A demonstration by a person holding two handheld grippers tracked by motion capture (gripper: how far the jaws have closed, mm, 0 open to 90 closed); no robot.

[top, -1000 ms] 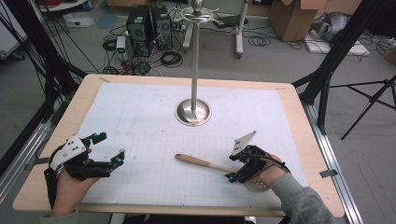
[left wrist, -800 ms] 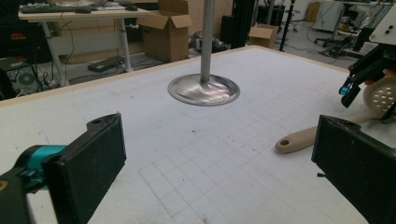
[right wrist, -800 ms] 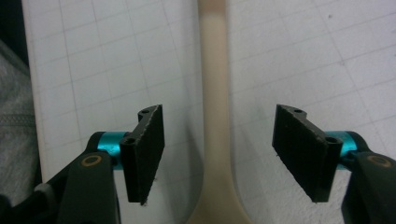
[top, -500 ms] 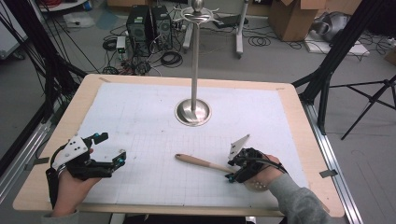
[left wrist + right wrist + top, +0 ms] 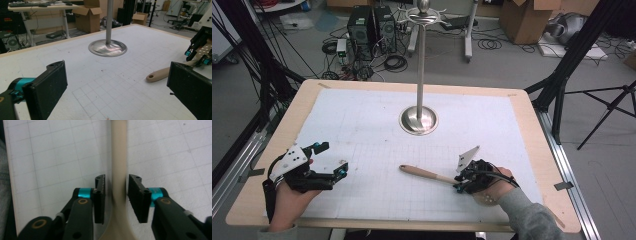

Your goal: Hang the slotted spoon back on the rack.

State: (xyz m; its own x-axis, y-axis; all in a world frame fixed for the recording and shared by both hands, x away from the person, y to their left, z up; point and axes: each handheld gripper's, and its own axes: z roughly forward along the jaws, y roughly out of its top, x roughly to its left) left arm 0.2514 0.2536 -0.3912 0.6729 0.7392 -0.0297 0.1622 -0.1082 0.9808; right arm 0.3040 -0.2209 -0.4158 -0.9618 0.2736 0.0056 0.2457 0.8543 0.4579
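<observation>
A wooden utensil lies flat on the white gridded mat, its rounded handle end pointing left. My right gripper straddles the handle where it widens. In the right gripper view the pale handle runs up between the jaws of the right gripper, with a thin gap on the left and next to none on the right. The hand hides the utensil's far end. My left gripper rests at the mat's front left, wide open around nothing. From the left gripper I see the handle tip.
A metal stand with a round base and a tall pole rises at the mat's middle back, with small hooks at its top. The base lies ahead of the left gripper. The wooden table edge frames the mat.
The right gripper has slid slightly back toward the person along the handle. The utensil has stayed put. The left gripper has barely moved.
</observation>
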